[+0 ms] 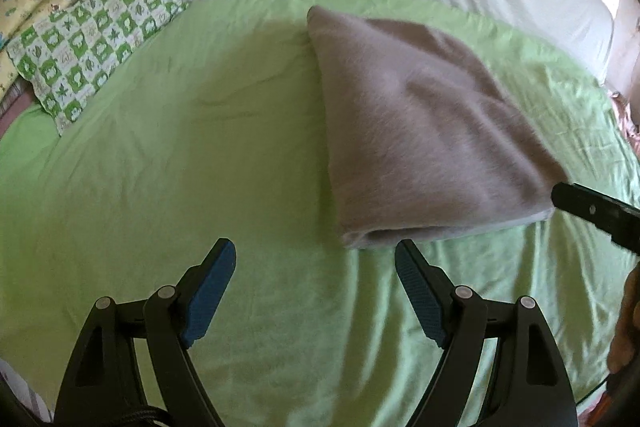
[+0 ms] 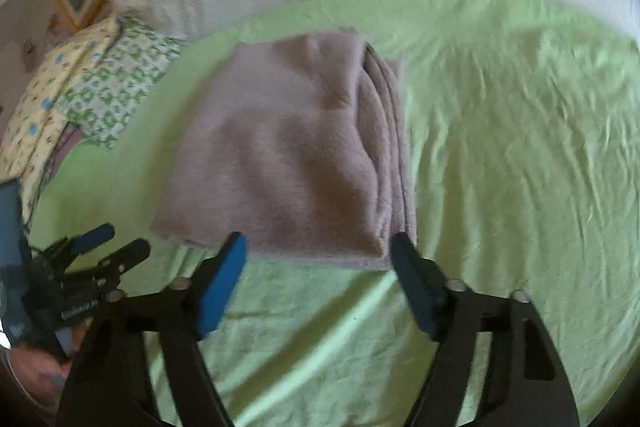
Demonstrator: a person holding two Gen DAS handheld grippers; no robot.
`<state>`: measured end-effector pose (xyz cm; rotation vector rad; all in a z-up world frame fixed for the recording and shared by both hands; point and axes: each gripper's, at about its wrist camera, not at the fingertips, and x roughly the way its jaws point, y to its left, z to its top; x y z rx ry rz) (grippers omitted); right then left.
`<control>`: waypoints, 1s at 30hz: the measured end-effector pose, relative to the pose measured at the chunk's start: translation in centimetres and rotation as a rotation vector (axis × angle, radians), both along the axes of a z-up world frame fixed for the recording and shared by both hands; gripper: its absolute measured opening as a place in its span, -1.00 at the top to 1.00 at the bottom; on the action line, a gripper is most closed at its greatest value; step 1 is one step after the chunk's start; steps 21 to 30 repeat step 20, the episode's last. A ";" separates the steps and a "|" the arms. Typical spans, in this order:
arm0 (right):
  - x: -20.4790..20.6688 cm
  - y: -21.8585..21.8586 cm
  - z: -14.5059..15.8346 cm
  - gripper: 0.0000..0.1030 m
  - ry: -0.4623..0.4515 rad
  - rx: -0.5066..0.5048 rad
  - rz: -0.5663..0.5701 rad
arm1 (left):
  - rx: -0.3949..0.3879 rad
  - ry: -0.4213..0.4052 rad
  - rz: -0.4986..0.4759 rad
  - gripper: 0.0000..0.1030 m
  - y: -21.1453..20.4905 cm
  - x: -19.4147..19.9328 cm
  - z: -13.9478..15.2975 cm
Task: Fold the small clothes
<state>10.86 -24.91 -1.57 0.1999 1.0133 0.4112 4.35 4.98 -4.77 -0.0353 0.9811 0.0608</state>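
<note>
Your left tool (image 1: 315, 259) and right tool (image 2: 319, 253) hang spread and empty over the cloth (image 2: 288, 155), folded thick on the green bed (image 2: 520, 155). Next, judging by the near edge, pinch it for another fold.

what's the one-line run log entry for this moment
stage: approaching folded cloth | left gripper: open, empty | right gripper: open, at near edge of grey cloth | surface: green sheet
</note>
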 end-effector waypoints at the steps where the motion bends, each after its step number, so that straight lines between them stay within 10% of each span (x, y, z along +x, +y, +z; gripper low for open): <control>1: 0.4 -0.1 -0.5 -0.25 0.023 0.005 -0.009 | 0.003 0.008 0.005 -0.60 0.1 0.2 -0.4; 6: 1.9 -0.8 -2.5 0.19 0.102 0.054 -0.077 | 0.033 0.052 0.017 -0.60 0.5 2.3 -2.6; 8: 2.1 -1.0 -2.8 0.73 0.108 0.055 -0.085 | 0.023 0.071 0.024 -0.57 0.8 3.2 -3.3; 15: 1.4 -2.4 -0.4 0.81 0.017 0.009 -0.075 | -0.032 0.065 -0.037 0.09 0.3 3.5 -3.0; 30: 2.5 -2.3 -3.9 0.79 0.113 -0.038 -0.076 | -0.040 0.089 -0.047 0.10 0.3 3.5 -3.6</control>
